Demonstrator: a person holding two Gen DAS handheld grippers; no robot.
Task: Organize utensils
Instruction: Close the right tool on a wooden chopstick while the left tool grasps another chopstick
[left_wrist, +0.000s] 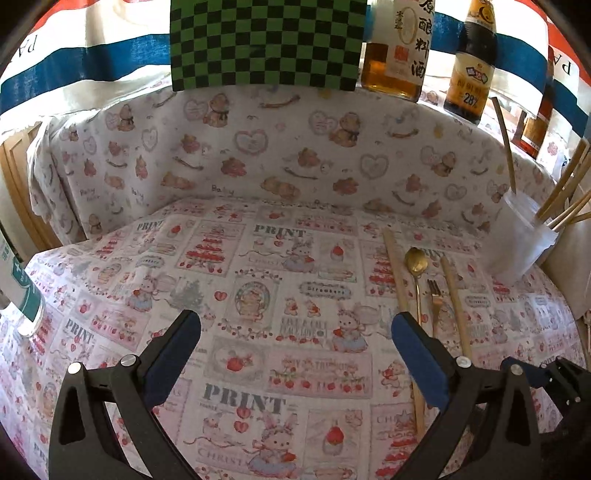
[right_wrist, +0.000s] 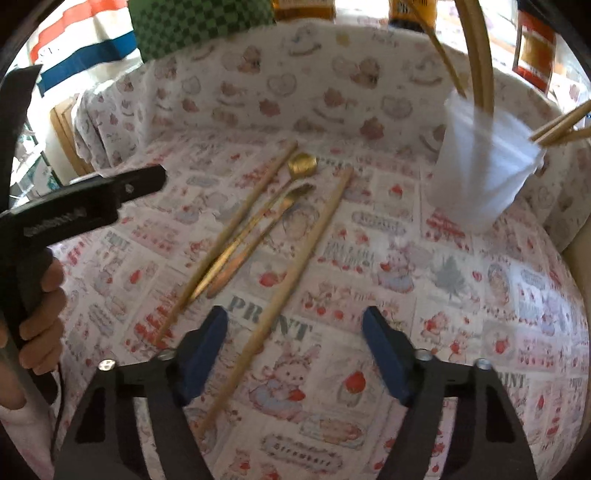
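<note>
A gold spoon (right_wrist: 302, 165), a gold fork (right_wrist: 258, 236) and two wooden chopsticks (right_wrist: 295, 273) (right_wrist: 229, 236) lie side by side on the printed tablecloth. My right gripper (right_wrist: 295, 350) is open and empty, low over the near end of the right chopstick. A clear plastic cup (right_wrist: 480, 166) at the right holds several chopsticks. In the left wrist view my left gripper (left_wrist: 295, 354) is open and empty, left of the spoon (left_wrist: 416, 262), fork (left_wrist: 435, 295) and chopsticks (left_wrist: 456, 306). The cup (left_wrist: 517, 240) stands far right.
Sauce and wine bottles (left_wrist: 469, 62) stand on the raised ledge behind, beside a green checkered cloth (left_wrist: 266, 40). A clear bottle with a green label (left_wrist: 22, 295) stands at the left edge. The left gripper's handle and the hand (right_wrist: 44, 258) holding it show at the left of the right wrist view.
</note>
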